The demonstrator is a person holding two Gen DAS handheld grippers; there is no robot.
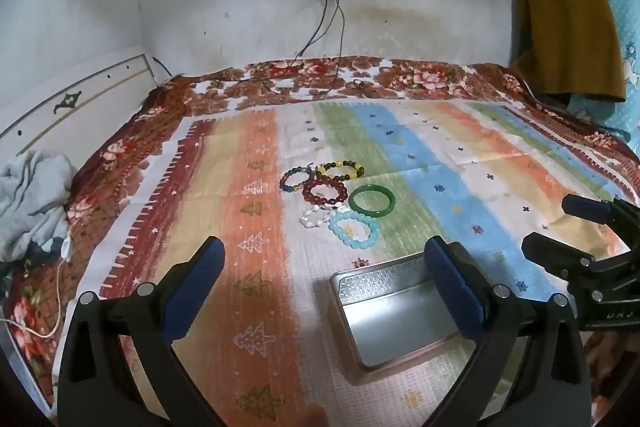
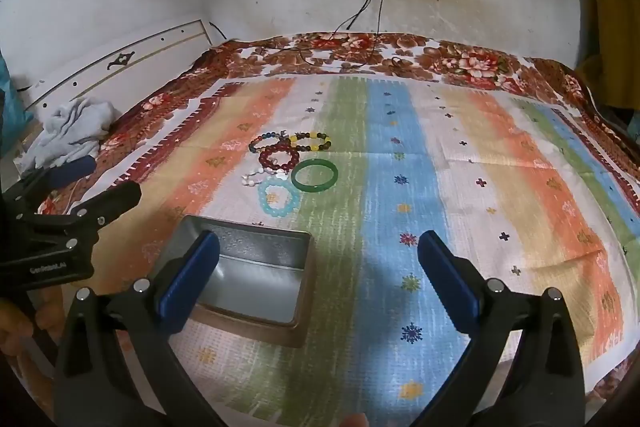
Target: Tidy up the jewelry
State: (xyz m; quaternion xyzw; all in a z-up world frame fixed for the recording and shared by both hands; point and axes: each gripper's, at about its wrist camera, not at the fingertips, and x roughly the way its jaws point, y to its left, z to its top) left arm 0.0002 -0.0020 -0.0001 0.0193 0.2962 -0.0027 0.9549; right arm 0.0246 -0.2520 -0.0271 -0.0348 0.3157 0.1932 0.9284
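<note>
Several bracelets lie clustered on the striped cloth: a green bangle point(image 1: 372, 201) point(image 2: 315, 176), a pale blue bead bracelet point(image 1: 353, 229) point(image 2: 278, 199), a dark red bead bracelet point(image 1: 330, 190) point(image 2: 279, 158), a yellow-and-dark bead bracelet point(image 1: 340, 169) point(image 2: 312, 141), a multicoloured dark one point(image 1: 294, 179) point(image 2: 264, 142) and a white bead one point(image 1: 318, 217) point(image 2: 256, 177). An open, empty metal tin point(image 1: 394, 311) point(image 2: 256, 275) sits nearer than them. My left gripper point(image 1: 324, 279) hangs open above the cloth, left of the tin. My right gripper point(image 2: 318, 267) is open too, over the tin's right edge.
The striped cloth point(image 2: 460, 187) covers a floral blanket point(image 1: 360, 75) on a bed. Crumpled grey clothing point(image 1: 34, 195) point(image 2: 70, 131) lies at the left by the headboard. Charger cables point(image 1: 332, 39) hang from a wall socket onto the far edge. A mustard garment point(image 1: 568, 15) hangs at right.
</note>
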